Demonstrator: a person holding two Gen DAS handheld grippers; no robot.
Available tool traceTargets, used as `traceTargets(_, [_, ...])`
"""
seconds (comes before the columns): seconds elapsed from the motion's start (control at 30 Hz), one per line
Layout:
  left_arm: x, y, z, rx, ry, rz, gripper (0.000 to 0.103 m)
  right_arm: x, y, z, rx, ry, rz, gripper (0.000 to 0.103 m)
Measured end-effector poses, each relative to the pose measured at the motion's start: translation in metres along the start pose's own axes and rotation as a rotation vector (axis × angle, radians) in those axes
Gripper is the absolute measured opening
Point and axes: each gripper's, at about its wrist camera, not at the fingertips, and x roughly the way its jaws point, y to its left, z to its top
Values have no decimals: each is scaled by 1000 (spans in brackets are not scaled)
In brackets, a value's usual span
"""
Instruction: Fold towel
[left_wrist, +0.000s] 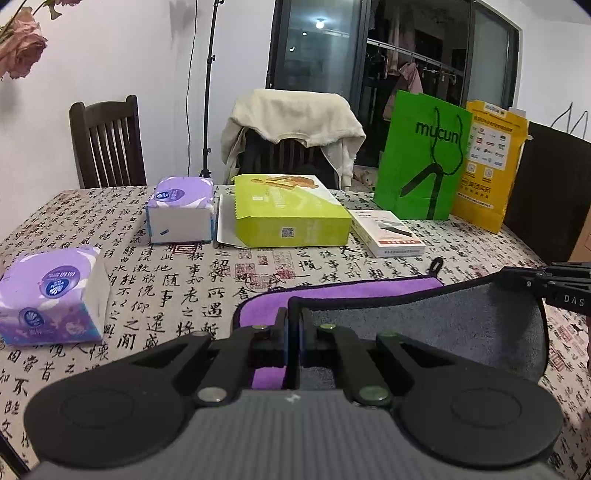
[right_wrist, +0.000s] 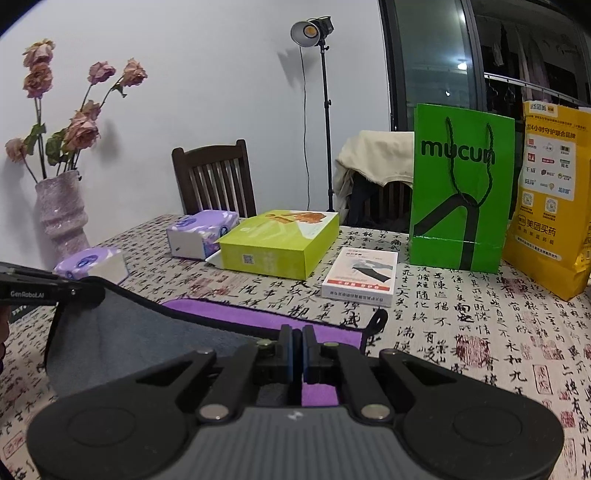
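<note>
The towel (left_wrist: 424, 325) is purple on one side and grey on the other, with a black hem. It lies on the table in front of both grippers, its near edge lifted so the grey side faces me and the purple layer (right_wrist: 236, 314) lies flat beyond. My left gripper (left_wrist: 293, 325) is shut on the towel's left near corner. My right gripper (right_wrist: 297, 339) is shut on the right near corner. Each gripper shows in the other's view: the right one (left_wrist: 554, 284) and the left one (right_wrist: 48, 290), both holding the raised hem. A black hanging loop (right_wrist: 376, 321) sticks out at the far right corner.
The table (left_wrist: 177, 288) has a calligraphy cloth. On it are two purple tissue packs (left_wrist: 51, 295) (left_wrist: 181, 208), a lime box (left_wrist: 288, 212), a small white box (left_wrist: 388, 232), a green bag (left_wrist: 424, 158), a yellow bag (left_wrist: 487, 162) and a vase (right_wrist: 62, 214). Chairs stand behind.
</note>
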Motion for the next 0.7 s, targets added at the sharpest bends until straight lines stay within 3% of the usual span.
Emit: traceTargets(0.7, [81, 29, 29, -23, 64, -17, 6, 81, -25, 27, 13, 49, -20, 4])
